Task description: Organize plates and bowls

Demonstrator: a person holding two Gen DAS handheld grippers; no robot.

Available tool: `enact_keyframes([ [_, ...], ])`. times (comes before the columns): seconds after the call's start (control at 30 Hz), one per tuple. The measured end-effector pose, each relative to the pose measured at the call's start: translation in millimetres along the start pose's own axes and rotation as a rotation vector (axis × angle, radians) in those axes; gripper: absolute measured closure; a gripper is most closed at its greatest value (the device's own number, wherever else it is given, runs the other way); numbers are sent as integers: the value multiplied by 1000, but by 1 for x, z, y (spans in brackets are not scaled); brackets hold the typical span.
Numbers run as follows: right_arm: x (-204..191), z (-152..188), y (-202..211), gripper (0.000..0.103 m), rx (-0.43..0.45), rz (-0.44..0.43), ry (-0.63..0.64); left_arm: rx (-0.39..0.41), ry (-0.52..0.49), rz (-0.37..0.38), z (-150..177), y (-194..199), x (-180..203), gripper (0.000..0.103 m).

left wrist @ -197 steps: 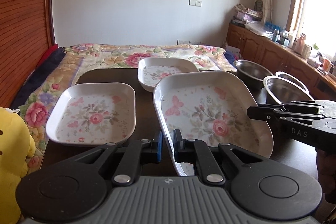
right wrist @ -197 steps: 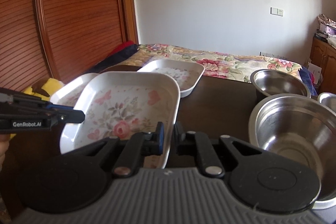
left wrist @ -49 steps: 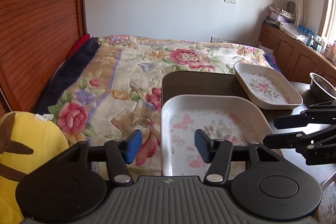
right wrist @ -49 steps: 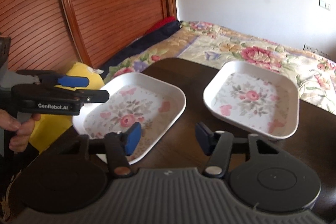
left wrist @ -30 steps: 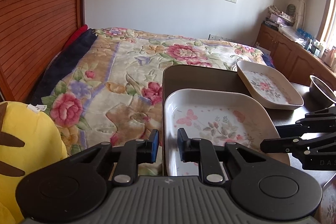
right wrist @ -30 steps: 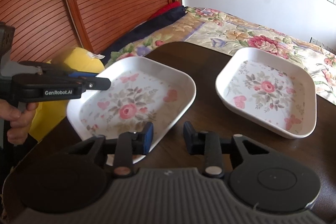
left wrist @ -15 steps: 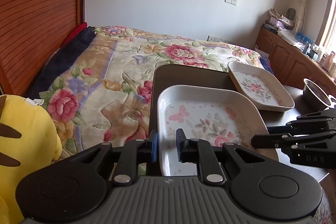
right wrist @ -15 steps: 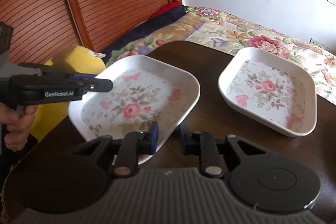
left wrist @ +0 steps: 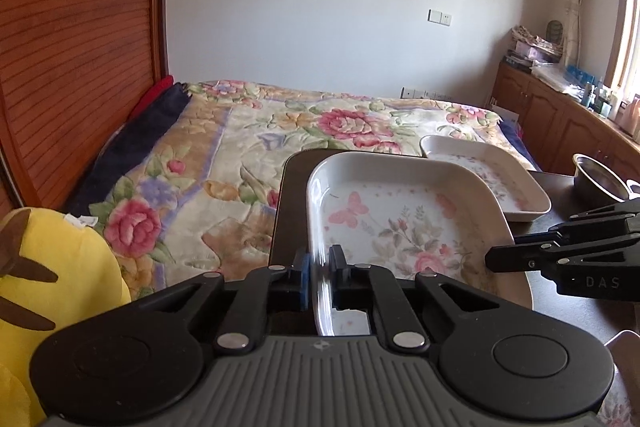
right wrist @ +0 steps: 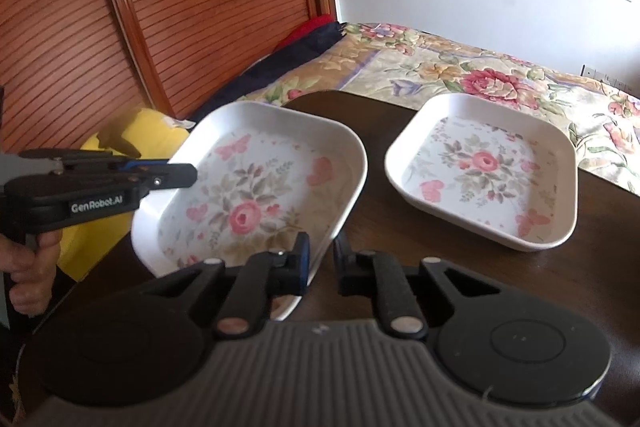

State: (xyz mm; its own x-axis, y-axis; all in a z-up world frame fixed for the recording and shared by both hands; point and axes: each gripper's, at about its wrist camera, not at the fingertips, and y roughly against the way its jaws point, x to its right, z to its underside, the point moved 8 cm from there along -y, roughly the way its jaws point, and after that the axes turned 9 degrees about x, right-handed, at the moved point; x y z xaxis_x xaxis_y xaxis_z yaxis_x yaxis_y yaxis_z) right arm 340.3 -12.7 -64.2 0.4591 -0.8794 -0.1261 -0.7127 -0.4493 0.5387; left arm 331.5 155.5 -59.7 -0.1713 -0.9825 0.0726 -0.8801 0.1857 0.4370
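Note:
A large white floral plate [left wrist: 404, 223] [right wrist: 256, 199] is held tilted above the dark table's near left corner. My left gripper [left wrist: 319, 277] is shut on its left rim; it also shows in the right wrist view [right wrist: 176, 175]. My right gripper [right wrist: 320, 259] is shut on its right rim, and its fingers [left wrist: 520, 257] show in the left wrist view. A smaller white floral plate [right wrist: 484, 171] [left wrist: 488, 171] rests on the table [right wrist: 400, 247] behind it.
A steel bowl [left wrist: 600, 181] sits at the table's far right. A floral bedspread [left wrist: 248, 147] lies beyond the table. A yellow plush toy [left wrist: 48, 279] is at the left. A wooden headboard [right wrist: 160, 11] stands behind.
Both grippers closed from open onto the large plate's opposite rims, and the plate has risen and tilted off the table.

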Motion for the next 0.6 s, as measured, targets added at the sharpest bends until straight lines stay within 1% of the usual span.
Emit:
enact_keyframes([
  [0.23, 4, -3, 13, 89, 33, 14, 12, 11, -11, 4, -3, 10, 14, 93],
  [0.6, 18, -5, 47, 90, 74, 32, 0, 40, -45, 33, -9, 34, 55, 93],
])
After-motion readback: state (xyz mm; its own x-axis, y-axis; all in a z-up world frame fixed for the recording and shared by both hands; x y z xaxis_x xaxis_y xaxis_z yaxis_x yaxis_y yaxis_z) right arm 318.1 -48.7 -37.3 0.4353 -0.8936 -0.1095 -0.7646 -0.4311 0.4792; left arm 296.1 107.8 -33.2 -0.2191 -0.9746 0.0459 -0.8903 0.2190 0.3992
